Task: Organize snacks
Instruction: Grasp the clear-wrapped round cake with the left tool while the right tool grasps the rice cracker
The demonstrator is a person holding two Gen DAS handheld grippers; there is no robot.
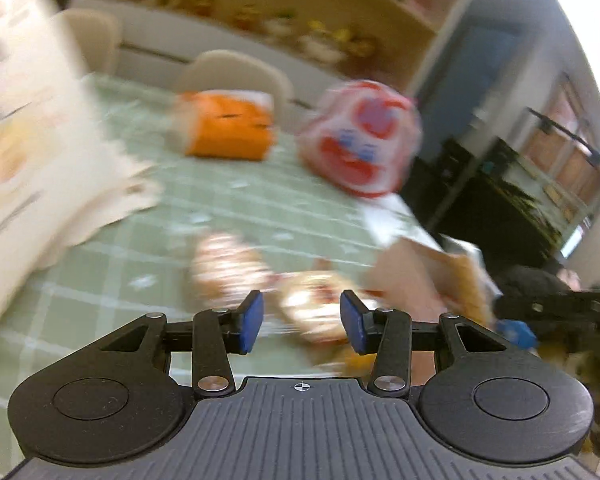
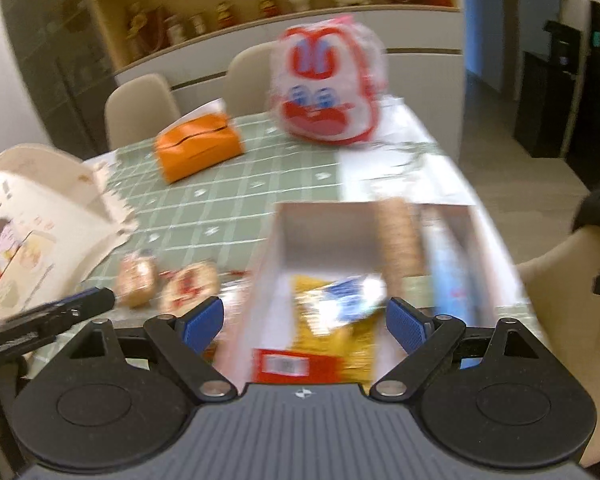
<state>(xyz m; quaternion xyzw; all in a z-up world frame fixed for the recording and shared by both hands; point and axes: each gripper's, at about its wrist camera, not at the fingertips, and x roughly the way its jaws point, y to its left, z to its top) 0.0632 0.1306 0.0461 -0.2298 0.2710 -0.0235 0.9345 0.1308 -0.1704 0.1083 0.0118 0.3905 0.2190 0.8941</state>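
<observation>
Both views are motion-blurred. Two small wrapped snacks lie on the green checked tablecloth: one (image 1: 228, 268) (image 2: 137, 280) to the left, one (image 1: 320, 308) (image 2: 190, 286) beside it. My left gripper (image 1: 302, 322) is open, its blue pads on either side of the nearer snack, not touching it. A white cardboard box (image 2: 320, 220) (image 1: 424, 280) holds a yellow snack bag (image 2: 332, 320) and a brown biscuit roll (image 2: 398, 236). My right gripper (image 2: 306, 322) is open and empty above the box's near end. The left gripper's arm (image 2: 48, 320) shows at the left of the right wrist view.
An orange tissue box (image 2: 198, 148) (image 1: 230, 130) and a red-and-white character bag (image 2: 328, 80) (image 1: 360, 140) stand at the far side of the table. A large cream carton (image 2: 24, 236) (image 1: 32, 128) stands at the left. Chairs (image 2: 140, 108) ring the table; a shelf (image 2: 260, 4) lies behind.
</observation>
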